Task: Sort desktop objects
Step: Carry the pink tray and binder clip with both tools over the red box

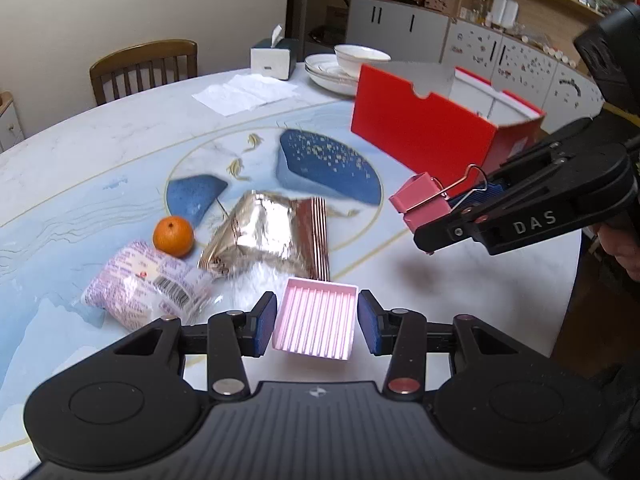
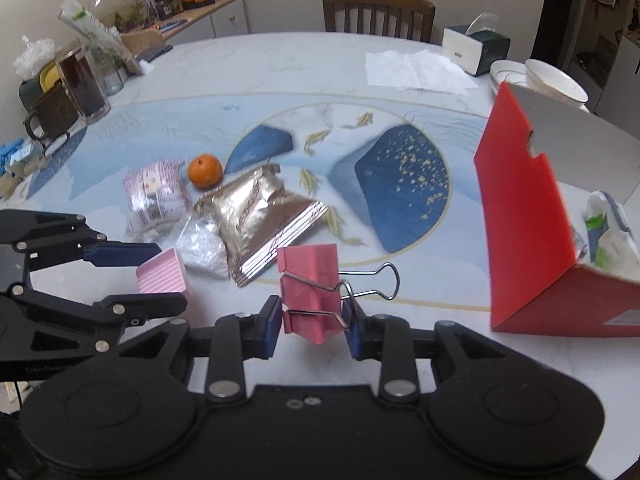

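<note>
My right gripper [image 2: 312, 322] is shut on a pink binder clip [image 2: 310, 292] and holds it above the table; the clip also shows in the left wrist view [image 1: 422, 204]. My left gripper [image 1: 317, 324] is open around a pink ribbed block [image 1: 316, 324], its pads [image 1: 265, 322] a little off each side; the block also shows in the right wrist view [image 2: 162, 276]. A red open box [image 1: 432, 128] stands at the right [image 2: 532, 248] with some wrapped items inside.
On the round table [image 1: 120, 140] lie an orange [image 1: 173, 237], a gold foil pouch [image 1: 268, 236], a pink-printed packet [image 1: 144, 284] and a clear wrapper [image 2: 202, 246]. Bowls [image 1: 348, 66], a tissue box [image 1: 272, 58], napkins and mugs [image 2: 64, 100] sit at the far edges.
</note>
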Motion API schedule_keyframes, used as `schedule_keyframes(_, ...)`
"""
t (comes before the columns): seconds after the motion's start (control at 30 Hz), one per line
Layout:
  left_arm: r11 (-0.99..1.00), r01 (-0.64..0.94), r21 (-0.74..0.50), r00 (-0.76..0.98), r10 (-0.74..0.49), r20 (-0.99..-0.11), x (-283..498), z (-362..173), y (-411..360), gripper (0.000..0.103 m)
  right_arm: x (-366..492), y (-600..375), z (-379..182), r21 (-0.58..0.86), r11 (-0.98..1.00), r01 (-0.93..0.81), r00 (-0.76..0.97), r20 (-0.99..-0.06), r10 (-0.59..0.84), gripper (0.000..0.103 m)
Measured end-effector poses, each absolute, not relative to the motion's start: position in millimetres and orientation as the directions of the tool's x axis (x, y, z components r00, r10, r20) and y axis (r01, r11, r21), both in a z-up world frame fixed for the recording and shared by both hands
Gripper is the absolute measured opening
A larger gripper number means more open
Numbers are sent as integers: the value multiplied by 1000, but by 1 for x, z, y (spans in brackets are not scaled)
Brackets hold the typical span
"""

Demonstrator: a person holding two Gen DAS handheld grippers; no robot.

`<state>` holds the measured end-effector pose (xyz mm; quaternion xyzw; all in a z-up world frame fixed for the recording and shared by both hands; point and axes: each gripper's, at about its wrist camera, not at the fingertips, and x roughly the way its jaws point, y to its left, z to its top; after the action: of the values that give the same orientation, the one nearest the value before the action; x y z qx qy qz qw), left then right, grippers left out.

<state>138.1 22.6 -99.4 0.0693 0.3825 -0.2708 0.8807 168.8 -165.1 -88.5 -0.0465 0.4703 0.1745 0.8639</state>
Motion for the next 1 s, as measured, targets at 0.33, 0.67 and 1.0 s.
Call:
schedule_keyframes(0.33,846,526,-86,602,-441,-666,148,-69,2,42,171,-195,-55,141,931,-336,531,-788,311,31)
schedule_keyframes(0.67,843,531,-81,640,-462,-614,162,-38,-33,42,181,-236,-22,159,933,-324,594,-734,331,31)
schedule_keyframes(1.0,835,547,-66,652,-474,-592,173,-25,-81,42,197,-289,-10,149,943,-296,639,-704,312,31)
